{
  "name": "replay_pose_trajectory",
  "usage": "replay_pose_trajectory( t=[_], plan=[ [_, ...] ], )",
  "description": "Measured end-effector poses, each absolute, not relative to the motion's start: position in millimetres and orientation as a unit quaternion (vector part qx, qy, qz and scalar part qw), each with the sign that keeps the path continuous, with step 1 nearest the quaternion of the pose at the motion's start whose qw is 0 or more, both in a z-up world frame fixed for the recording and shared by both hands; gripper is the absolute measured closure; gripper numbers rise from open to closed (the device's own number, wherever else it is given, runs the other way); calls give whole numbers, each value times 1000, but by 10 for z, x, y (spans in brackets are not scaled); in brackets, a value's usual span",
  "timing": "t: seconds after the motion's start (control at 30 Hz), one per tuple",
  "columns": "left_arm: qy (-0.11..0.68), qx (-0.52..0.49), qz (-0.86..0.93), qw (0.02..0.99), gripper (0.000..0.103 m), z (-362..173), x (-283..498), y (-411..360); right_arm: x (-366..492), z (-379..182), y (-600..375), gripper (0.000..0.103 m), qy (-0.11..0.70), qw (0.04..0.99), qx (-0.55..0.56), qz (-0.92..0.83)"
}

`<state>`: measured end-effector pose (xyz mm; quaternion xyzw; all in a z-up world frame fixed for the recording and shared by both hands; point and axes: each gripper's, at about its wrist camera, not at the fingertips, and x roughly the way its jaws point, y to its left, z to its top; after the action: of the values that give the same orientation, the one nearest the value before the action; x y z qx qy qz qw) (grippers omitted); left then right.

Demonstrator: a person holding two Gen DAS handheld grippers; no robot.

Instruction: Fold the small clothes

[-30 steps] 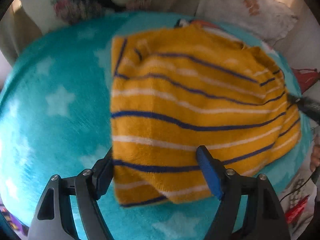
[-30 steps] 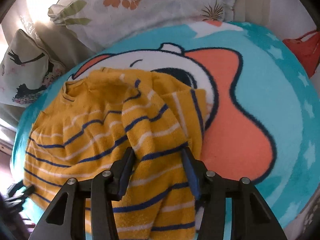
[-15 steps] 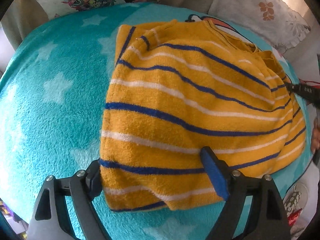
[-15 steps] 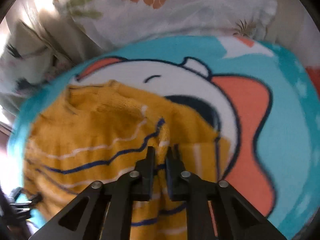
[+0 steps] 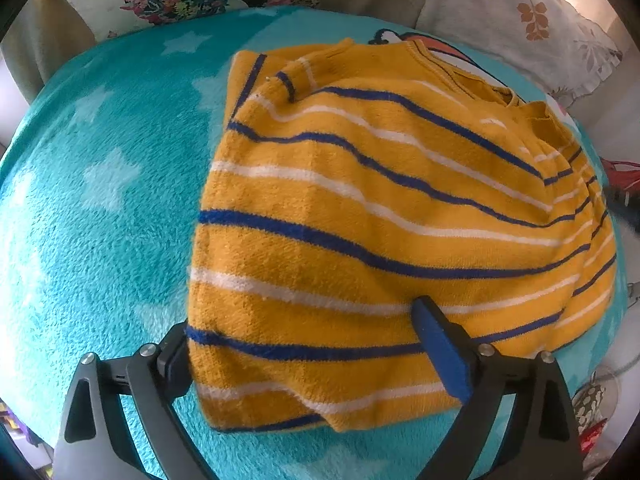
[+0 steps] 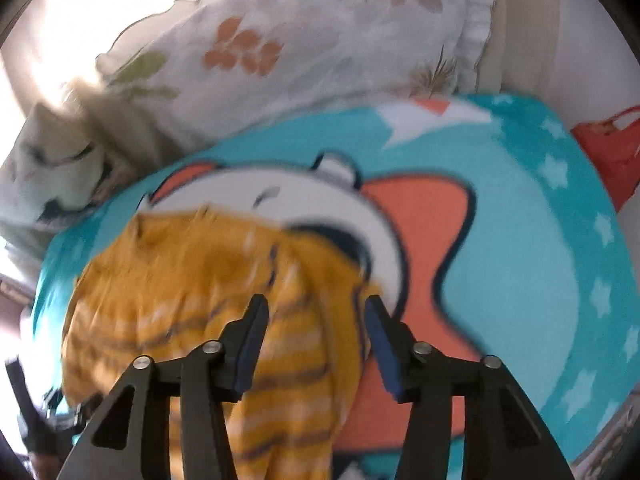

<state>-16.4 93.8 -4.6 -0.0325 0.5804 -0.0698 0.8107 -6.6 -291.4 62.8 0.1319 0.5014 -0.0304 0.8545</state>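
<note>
One fuzzy striped sweater (image 5: 384,216), plush blanket (image 5: 100,200)

No legible text, label, brand or number anywhere.

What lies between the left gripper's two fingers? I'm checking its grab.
The left wrist view shows the yellow striped sweater's folded hem filling the left gripper's open span.

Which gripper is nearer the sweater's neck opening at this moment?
Right, though both are far from it. The right gripper hangs open over the sweater on the side nearer the collar; the left gripper straddles the hem, opposite it.
</note>
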Motion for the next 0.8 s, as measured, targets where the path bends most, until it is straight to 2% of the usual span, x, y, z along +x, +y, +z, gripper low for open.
replay_pose_trajectory(
  t=[0.1,0.17,0.2,0.23,0.33,0.43,0.5,0.6,0.8],
  plan=[
    [581,-32,-76,810,8,-48,-159,955,-314,360,-2740,49,539,831,135,-24],
    [582,-29,-81,809,8,-49,-152,954,-457,205,-2699,59,550,821,149,-21],
    [582,-26,-83,808,8,-47,-157,954,-524,174,-2718,78,547,819,174,-12],
    [583,-24,-86,808,8,-47,-157,953,-583,172,-2758,87,541,815,209,10],
    [583,-21,-91,807,8,-38,-177,971,-651,324,-2946,94,518,825,226,10],
    [584,-25,-90,807,8,-14,-228,1024,-644,382,-3220,96,514,832,193,-75],
    [583,-35,-89,807,8,17,-266,1079,-672,444,-3308,93,510,833,161,-143],
    [576,-55,-86,811,8,89,-351,1178,-829,580,-3252,93,490,842,200,-108],
    [557,-71,-74,824,8,272,-507,1334,-713,745,-2578,88,481,864,147,-21]
  ],
)
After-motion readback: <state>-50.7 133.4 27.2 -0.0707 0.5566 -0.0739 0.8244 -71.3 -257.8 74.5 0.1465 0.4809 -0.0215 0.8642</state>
